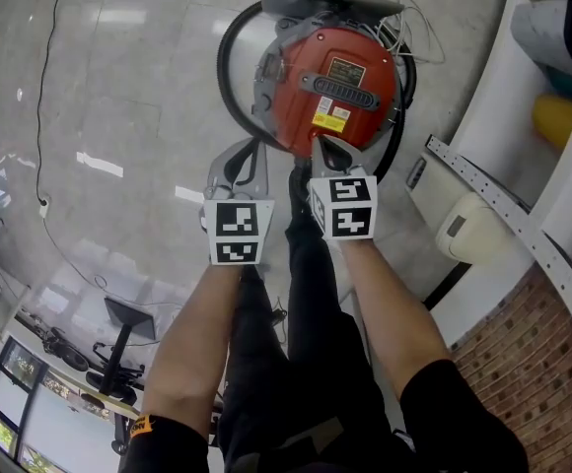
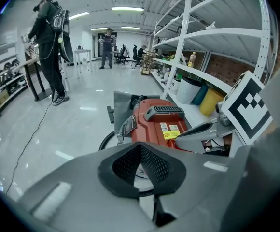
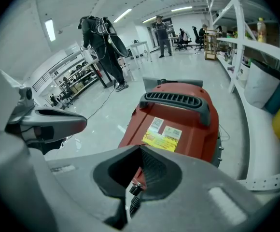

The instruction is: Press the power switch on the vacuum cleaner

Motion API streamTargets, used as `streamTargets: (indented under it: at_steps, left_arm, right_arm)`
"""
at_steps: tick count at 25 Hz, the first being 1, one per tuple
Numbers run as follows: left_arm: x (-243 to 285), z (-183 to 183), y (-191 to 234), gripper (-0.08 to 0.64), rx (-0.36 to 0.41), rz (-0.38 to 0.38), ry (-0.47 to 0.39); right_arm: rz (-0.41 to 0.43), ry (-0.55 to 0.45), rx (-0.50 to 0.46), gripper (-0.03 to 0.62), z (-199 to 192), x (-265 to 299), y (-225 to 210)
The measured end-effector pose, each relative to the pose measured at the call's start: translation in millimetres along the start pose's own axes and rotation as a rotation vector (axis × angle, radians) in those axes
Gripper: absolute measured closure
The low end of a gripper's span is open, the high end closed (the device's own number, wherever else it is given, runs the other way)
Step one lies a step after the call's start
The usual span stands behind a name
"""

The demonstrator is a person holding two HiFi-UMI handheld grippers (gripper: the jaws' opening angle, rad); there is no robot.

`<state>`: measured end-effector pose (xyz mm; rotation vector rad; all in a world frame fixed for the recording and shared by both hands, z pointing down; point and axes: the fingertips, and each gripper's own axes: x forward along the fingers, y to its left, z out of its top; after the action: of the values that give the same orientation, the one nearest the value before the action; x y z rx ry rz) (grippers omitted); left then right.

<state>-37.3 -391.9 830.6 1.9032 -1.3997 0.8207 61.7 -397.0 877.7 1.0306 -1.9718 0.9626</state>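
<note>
While you are standing over the red vacuum cleaner (image 1: 335, 87), it is sitting just ahead of your right gripper (image 1: 329, 146), whose jaws are closing together on nothing at its near edge. Your left gripper (image 1: 247, 156), jaws likewise together, is hovering beside the black hose (image 1: 224, 52).

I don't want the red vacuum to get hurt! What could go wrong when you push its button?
1. The shut right gripper sits at the near edge of the red vacuum cleaner. I can't spot the switch from here, so it might poke the yellow label instead.
2. The black hose loops on the floor by the left gripper, close to the person's legs. A step forward could snag it.
</note>
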Motion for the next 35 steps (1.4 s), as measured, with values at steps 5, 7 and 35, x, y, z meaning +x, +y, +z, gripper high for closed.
streamTargets:
  at_steps: [5, 7, 35]
  left_arm:
    - [-2, -8, -1, 0.545, 0.0, 0.001, 0.021]
    - [-3, -9, -2, 0.545, -0.002, 0.001, 0.023]
    - [-92, 5, -34, 0.546, -0.018, -0.044, -0.054]
  right_arm:
    - [-0.006, 0.035, -0.032, 0.6, -2, 7, 3]
    - [-0.001, 0.053, -0.03, 0.6, -3, 8, 5]
    - [-0.07, -0.055, 0.045, 0.6, -3, -97, 33]
